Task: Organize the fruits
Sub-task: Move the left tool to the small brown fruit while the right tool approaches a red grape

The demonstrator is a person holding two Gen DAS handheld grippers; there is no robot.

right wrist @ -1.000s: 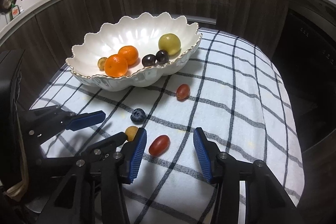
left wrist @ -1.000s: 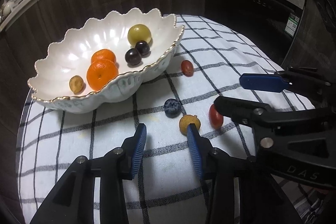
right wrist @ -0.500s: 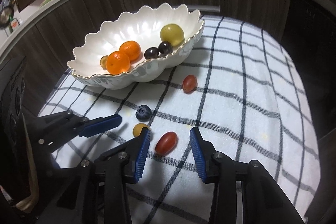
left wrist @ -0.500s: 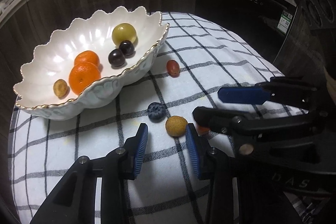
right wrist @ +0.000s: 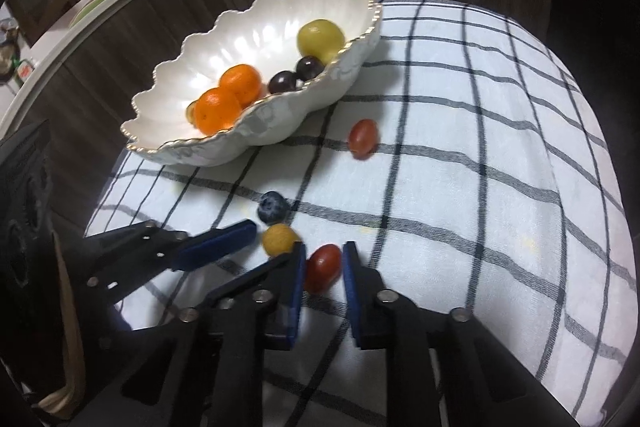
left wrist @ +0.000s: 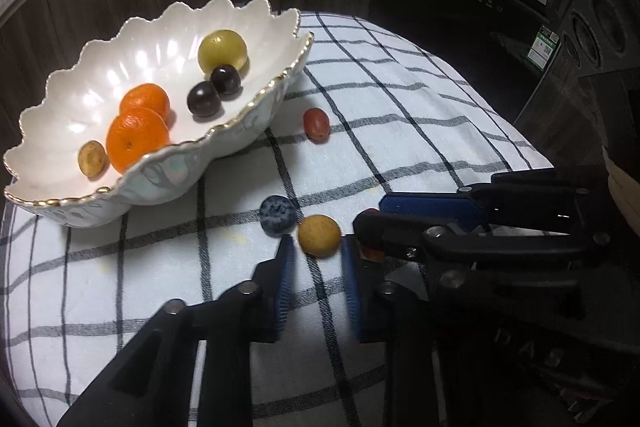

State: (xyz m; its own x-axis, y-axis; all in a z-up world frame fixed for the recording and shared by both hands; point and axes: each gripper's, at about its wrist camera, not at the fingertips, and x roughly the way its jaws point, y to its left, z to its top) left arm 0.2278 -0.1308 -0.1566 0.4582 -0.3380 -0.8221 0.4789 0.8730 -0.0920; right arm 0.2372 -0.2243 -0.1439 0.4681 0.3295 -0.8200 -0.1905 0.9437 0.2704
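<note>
Left gripper (left wrist: 316,251): its blue pads are closing on the small yellow-brown round fruit (left wrist: 319,235), which is sitting right at the fingertips on the checked cloth (left wrist: 400,131); grasping that fruit.
Right gripper (right wrist: 323,259): its pads are pressing both sides of the oblong red grape tomato (right wrist: 323,267); grasping it, with the tomato resting on the cloth.
The two tools: they are working side by side, fingers nearly touching; in the left wrist view the right gripper is reaching in from the right and hiding most of its tomato.
Blueberry (left wrist: 278,215): lying just ahead of the left gripper's left fingertip, touching or nearly touching the yellow-brown fruit.
Second red tomato (right wrist: 363,139): lying loose on the cloth, well ahead of the right gripper and near the bowl's side.
Scalloped white bowl (left wrist: 132,51): standing ahead and to the left of both tools, holding two mandarins (left wrist: 138,140), two dark grapes (left wrist: 204,99), a large green grape (left wrist: 222,50) and a small brown fruit (left wrist: 92,158).
</note>
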